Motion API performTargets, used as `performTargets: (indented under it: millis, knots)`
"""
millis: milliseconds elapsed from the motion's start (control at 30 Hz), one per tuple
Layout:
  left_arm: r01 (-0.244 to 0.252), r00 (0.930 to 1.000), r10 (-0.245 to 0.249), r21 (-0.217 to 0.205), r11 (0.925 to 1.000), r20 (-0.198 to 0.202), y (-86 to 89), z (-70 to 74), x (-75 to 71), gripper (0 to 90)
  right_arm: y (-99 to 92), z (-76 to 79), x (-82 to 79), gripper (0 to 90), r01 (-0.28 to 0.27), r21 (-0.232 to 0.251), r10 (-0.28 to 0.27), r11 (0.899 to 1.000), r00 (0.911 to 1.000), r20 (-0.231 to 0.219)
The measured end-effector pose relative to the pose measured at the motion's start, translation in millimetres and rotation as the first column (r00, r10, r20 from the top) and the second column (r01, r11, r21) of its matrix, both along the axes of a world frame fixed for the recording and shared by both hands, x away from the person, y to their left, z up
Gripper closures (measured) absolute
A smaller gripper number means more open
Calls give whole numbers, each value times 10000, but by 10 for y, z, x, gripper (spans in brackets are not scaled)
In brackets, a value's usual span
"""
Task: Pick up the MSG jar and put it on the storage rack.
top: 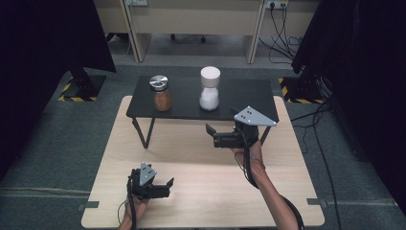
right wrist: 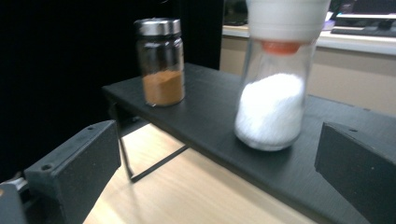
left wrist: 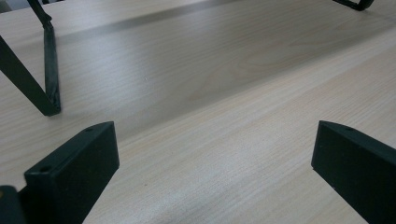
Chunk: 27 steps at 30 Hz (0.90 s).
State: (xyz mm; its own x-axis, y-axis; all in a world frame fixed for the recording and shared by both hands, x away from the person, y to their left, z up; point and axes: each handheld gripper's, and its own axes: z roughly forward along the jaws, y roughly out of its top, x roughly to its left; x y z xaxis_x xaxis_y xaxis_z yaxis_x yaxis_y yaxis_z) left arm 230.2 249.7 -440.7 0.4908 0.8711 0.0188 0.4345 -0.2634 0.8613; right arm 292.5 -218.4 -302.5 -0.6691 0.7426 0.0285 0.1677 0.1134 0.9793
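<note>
A small black shelf (top: 239, 91) stands at the far side of the wooden table (top: 201, 191). On it are a glass jar of brown spice with a silver lid (top: 162, 94) and a glass jar of white grains with a white cap (top: 209, 89). My right gripper (top: 213, 135) is held open in front of the shelf, below the white jar. In the right gripper view the white jar (right wrist: 273, 102) stands close ahead between the open jaws (right wrist: 218, 142), with the brown jar (right wrist: 161, 63) farther left. My left gripper (top: 168, 188) rests open and empty low over the table near its front edge.
The shelf's thin black legs (left wrist: 49, 70) stand on the table ahead of my left gripper (left wrist: 215, 140). Dark screens (top: 48, 38) flank the table on both sides. Cables (top: 325, 158) lie on the grey floor at right. Desks (top: 196, 19) stand behind.
</note>
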Motion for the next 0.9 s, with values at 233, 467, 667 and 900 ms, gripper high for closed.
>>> performTargets:
  millis: [233, 467, 667, 900]
  knots:
    - [-20, 10000, 20, 6, 10000, 12, -4, -4, 0, 0, -77, -254, -165, 2, -259, -265, 254, 9993, 9995, -166]
    - [-119, 9999, 120, -34, 9999, 96, -1, -8, -15, 0, -205, -627, -284, 2, -359, -29, 355, 9994, 9965, -751]
    - [-184, 9998, 185, -35, 9998, 105, 11, -6, -16, 0, -323, -884, -388, 2, -265, -23, 261, 9996, 9946, -1002]
    - [-243, 9996, 243, -56, 9997, 123, 18, -7, -19, 0, -472, -1162, -530, 2, 23, 104, -9, 9999, 9916, -1297]
